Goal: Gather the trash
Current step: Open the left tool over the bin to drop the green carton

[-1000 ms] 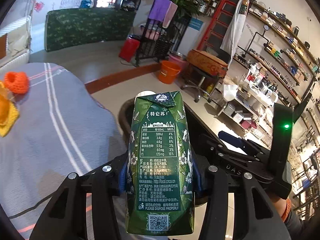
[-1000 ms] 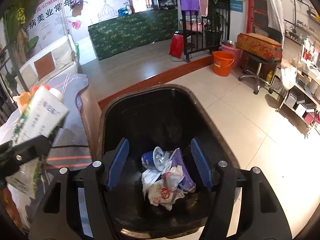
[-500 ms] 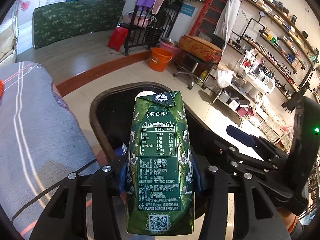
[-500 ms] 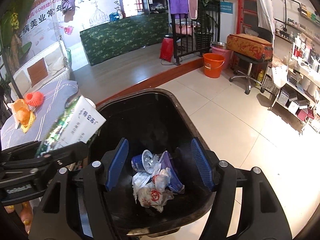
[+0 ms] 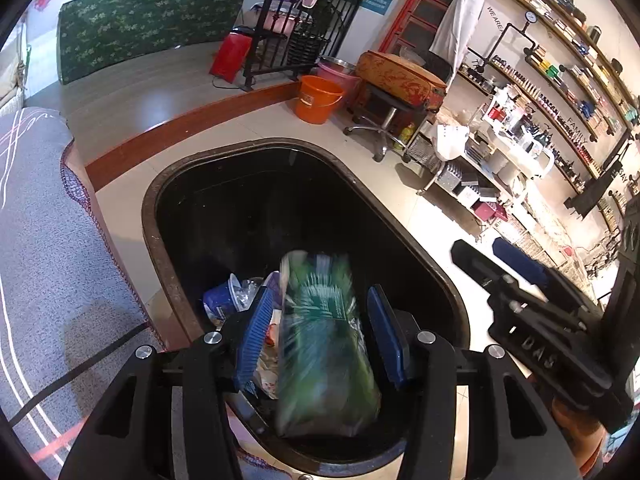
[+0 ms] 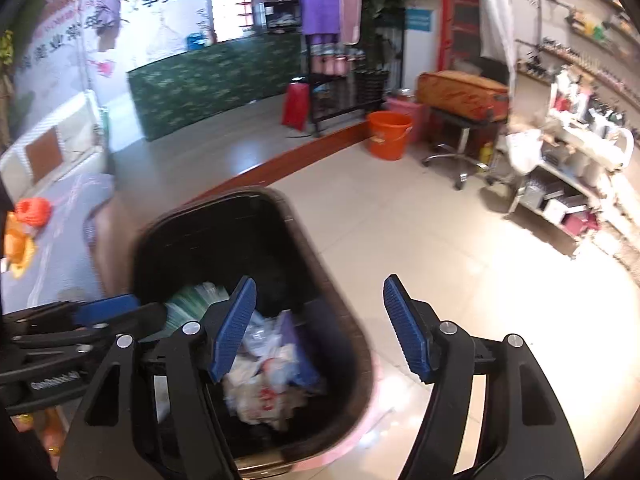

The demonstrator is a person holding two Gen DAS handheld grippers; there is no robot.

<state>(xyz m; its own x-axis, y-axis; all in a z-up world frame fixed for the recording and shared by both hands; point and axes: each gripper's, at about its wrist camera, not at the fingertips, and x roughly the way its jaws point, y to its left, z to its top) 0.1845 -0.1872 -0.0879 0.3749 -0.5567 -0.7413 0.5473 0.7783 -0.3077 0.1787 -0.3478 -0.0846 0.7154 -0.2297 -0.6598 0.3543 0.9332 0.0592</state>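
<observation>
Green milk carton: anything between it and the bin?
Nothing visible. The green milk carton, motion-blurred, sits between the open left gripper's fingers, over the black bin's open mouth, above the trash inside.

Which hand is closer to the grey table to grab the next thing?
Probably left. The left gripper is open right beside the grey table; the right gripper, open too, sits farther away, over the bin's far side.

"DAS" stands on the right gripper (image 5: 516, 264); "FAMILY" on the shelf wall (image 5: 576, 132); carton print blurred.
</observation>
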